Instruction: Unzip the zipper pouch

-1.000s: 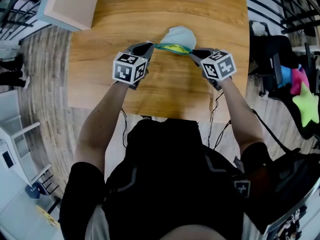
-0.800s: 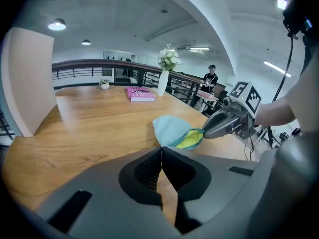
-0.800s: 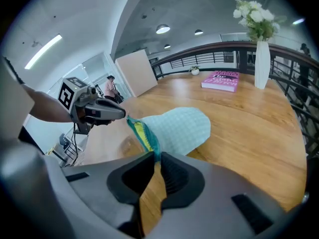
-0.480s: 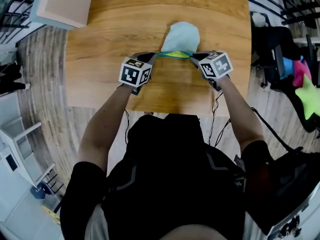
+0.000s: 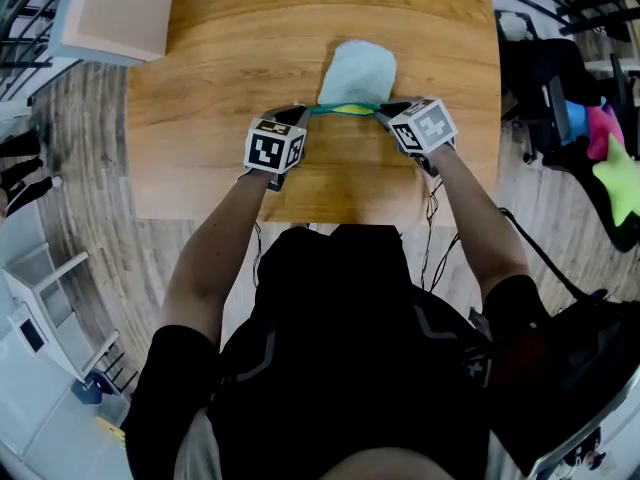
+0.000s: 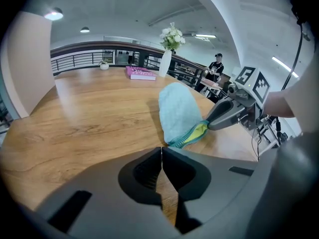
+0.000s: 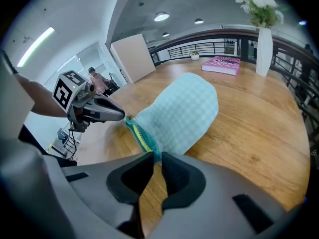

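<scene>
A light blue zipper pouch [image 5: 358,68] lies on the wooden table [image 5: 220,88], its teal zipper edge with yellow lining [image 5: 345,109] stretched between my two grippers. My left gripper [image 5: 302,114] is shut on the zipper's left end [image 6: 174,143]. My right gripper [image 5: 386,111] pinches the right end, the teal edge [image 7: 149,151] running into its jaws, which are opening slightly. The left gripper view shows the pouch [image 6: 178,111] with the right gripper [image 6: 227,114] beyond it. The right gripper view shows the pouch [image 7: 182,111] and the left gripper [image 7: 102,111].
A pink book [image 6: 141,72] and a white vase with flowers [image 6: 167,59] stand at the table's far side. A beige board [image 5: 110,13] sits at the far left corner. A chair with coloured toys [image 5: 610,168] is off the right edge. People stand in the background [image 6: 215,66].
Both grippers have drawn a little closer together, still holding the zipper's ends. The pouch body now spreads out farther across the table behind them.
</scene>
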Tool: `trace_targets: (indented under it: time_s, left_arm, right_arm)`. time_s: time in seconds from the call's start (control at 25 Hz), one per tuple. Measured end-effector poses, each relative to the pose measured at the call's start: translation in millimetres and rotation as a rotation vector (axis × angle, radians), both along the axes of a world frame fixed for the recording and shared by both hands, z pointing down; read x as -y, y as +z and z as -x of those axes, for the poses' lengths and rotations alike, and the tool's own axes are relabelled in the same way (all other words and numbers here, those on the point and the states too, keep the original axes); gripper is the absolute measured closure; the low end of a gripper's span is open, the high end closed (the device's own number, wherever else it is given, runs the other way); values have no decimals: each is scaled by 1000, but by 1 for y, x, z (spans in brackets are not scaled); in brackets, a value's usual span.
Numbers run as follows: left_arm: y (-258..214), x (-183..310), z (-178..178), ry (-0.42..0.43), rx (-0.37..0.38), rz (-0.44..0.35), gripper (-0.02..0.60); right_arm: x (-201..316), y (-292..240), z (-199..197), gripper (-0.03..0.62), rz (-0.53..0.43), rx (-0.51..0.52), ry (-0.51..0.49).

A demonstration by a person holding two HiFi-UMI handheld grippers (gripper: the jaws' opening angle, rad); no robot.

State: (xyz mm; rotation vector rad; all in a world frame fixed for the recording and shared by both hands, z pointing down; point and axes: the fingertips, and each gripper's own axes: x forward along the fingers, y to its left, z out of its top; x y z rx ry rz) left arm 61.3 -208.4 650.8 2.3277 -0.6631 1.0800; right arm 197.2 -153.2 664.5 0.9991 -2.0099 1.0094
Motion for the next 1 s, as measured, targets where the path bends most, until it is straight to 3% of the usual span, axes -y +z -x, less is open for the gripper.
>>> trace_targets:
  time_s: [0.32, 0.52, 0.84, 1.0]
  left_arm:
    - [-8, -3, 5, -11, -27, -1, 550]
    - [-28, 2, 11, -32, -84, -24, 549]
    - [-79, 12, 26, -41, -170, -118, 549]
    - [-121, 16, 33, -40, -257, -172, 549]
  right_arm:
    - [0, 5, -4, 520, -3, -59, 10]
    - [2, -7, -8, 503, -27, -104, 36]
    - [1, -40, -14, 484, -99, -102, 104]
    - [6, -81, -16, 484, -167, -80, 170]
